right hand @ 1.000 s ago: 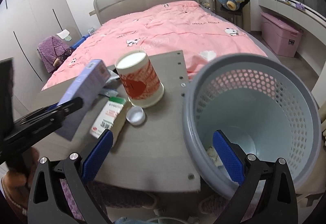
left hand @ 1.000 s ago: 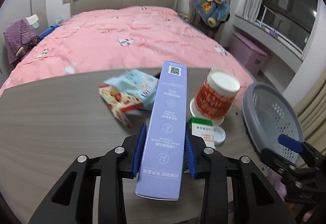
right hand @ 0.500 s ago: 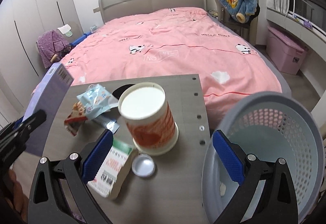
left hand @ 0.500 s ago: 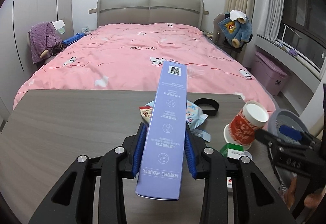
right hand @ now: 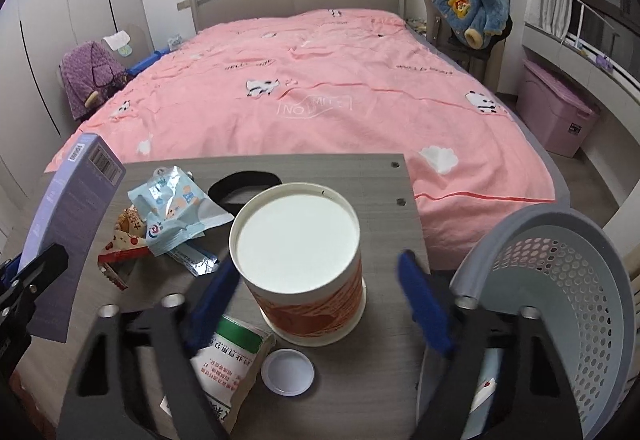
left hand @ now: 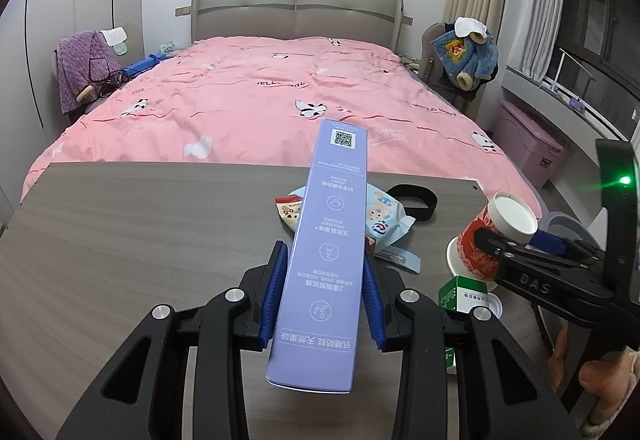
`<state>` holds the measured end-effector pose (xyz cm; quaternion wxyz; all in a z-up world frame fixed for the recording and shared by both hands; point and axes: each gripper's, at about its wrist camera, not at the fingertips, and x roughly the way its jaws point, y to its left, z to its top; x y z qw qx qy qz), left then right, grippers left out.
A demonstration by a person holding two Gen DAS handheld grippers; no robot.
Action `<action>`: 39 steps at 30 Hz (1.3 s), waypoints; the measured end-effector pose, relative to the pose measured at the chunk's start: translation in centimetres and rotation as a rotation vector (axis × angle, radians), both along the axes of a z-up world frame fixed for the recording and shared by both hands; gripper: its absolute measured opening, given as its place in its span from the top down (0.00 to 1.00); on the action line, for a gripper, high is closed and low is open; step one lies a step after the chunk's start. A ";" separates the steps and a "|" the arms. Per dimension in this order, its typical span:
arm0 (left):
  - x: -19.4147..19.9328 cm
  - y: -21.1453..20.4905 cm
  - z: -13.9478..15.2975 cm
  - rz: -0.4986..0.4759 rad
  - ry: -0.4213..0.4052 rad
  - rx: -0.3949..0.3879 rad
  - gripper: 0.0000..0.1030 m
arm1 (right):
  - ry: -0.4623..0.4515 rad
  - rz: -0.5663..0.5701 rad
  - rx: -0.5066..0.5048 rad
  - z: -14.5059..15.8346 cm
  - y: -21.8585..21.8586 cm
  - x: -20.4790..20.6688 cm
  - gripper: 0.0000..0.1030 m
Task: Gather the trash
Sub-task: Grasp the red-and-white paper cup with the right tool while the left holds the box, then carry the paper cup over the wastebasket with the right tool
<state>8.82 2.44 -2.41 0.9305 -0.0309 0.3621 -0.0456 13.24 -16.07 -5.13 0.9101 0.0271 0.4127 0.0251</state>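
Your left gripper (left hand: pixel 324 292) pinches a long purple box (left hand: pixel 326 240), jaws pressed on both long sides, box pointing to 12 o'clock above the counter (left hand: pixel 140 224). Your right gripper (right hand: pixel 320 300) has just been closing; its jaws straddle the paper cup (right hand: pixel 298 252), the left pad looks about touching, the right one apart from the cup, though motion blur makes contact hard to call. The cup stands upright on the counter. At its 10 o'clock lie snack wrappers (right hand: pixel 176 216), at 7 o'clock a green-and-white packet (right hand: pixel 230 360), at 6 o'clock a white lid (right hand: pixel 287 372). The grey basket (right hand: pixel 560 288) sits at 3 o'clock, off the counter edge.
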 end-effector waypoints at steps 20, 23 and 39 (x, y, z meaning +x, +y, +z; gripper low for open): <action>-1.3 -2.6 1.0 -0.113 0.006 -0.046 0.66 | -0.075 -0.099 0.042 3.9 -3.5 -6.6 0.42; -1.9 -3.8 1.1 -0.143 0.010 -0.050 0.66 | -0.078 -0.120 0.042 4.2 -4.6 -8.1 0.42; -5.4 -11.0 3.1 -0.310 -0.016 -0.036 0.66 | -0.084 -0.250 0.042 4.0 -12.2 -14.5 0.42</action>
